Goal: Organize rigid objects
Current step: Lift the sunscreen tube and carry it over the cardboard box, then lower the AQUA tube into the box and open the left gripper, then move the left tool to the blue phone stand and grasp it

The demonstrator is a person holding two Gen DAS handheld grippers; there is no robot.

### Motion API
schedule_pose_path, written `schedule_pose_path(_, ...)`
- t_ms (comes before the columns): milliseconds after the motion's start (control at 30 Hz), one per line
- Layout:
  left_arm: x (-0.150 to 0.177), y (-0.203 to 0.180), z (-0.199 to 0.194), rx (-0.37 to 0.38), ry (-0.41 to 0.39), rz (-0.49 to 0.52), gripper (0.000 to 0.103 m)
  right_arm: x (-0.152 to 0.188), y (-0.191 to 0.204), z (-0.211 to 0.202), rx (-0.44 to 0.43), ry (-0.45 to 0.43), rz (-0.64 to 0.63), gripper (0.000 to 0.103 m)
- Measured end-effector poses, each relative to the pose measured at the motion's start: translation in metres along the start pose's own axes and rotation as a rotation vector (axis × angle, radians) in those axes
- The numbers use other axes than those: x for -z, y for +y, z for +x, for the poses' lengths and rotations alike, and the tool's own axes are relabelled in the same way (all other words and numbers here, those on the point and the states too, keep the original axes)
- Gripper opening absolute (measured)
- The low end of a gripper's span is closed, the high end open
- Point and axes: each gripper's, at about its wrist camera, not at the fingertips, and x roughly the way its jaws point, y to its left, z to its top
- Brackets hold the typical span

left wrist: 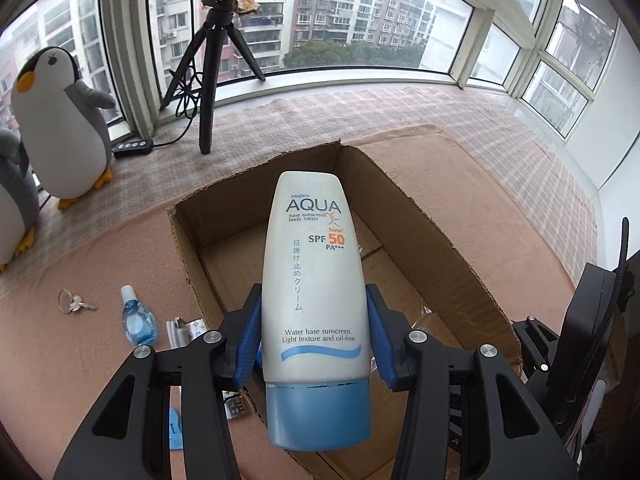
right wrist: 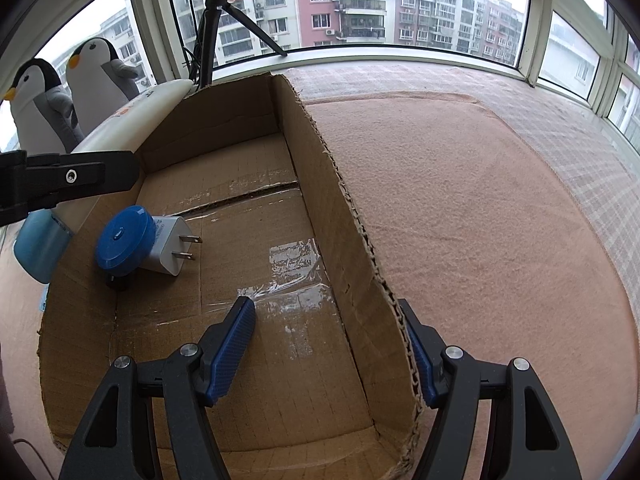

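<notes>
Charger (right wrist: 170, 246) inside box (right wrist: 320, 184), keys (left wrist: 74, 303) left.

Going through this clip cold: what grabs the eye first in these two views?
The white Mistine Aqua sunscreen tube fills the left wrist view, clamped between the left gripper fingers, blue cap toward the camera, above the open cardboard box. In the right wrist view, the right gripper straddles the box's right wall, and a blue round-lidded item lies beside a white plug adapter on the box floor. Two plush penguins stand by the window.
</notes>
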Motion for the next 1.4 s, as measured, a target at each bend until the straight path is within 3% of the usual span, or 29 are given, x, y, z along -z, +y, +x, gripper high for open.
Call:
schedule_pose_path(367,-0.004,-0.011,0.002,0.013,0.002,0.010,0.047,0.000,0.000,0.000,0.000,0.000,0.000,0.066)
schedule_pose_path(500,-0.007,-0.010,-0.001,0.014,-0.013,0.000,0.071,0.000,-0.001,0.000,0.001,0.000,0.001,0.066)
schedule_pose_path(1033,-0.007,-0.005,-0.012,0.015,-0.025,-0.001,0.072,0.000,-0.002,0.000,0.002,0.001,0.001,0.067)
schedule_pose_path(1167,-0.001,0.009,-0.023,0.008,-0.035,-0.013,0.072,0.000,-0.002,0.000,0.002,0.001,-0.001,0.067)
schedule_pose_path(1400,0.018,0.074,-0.054,-0.041,-0.056,-0.105,0.072,-0.001,-0.003,0.002,0.002,0.002,-0.001,0.067)
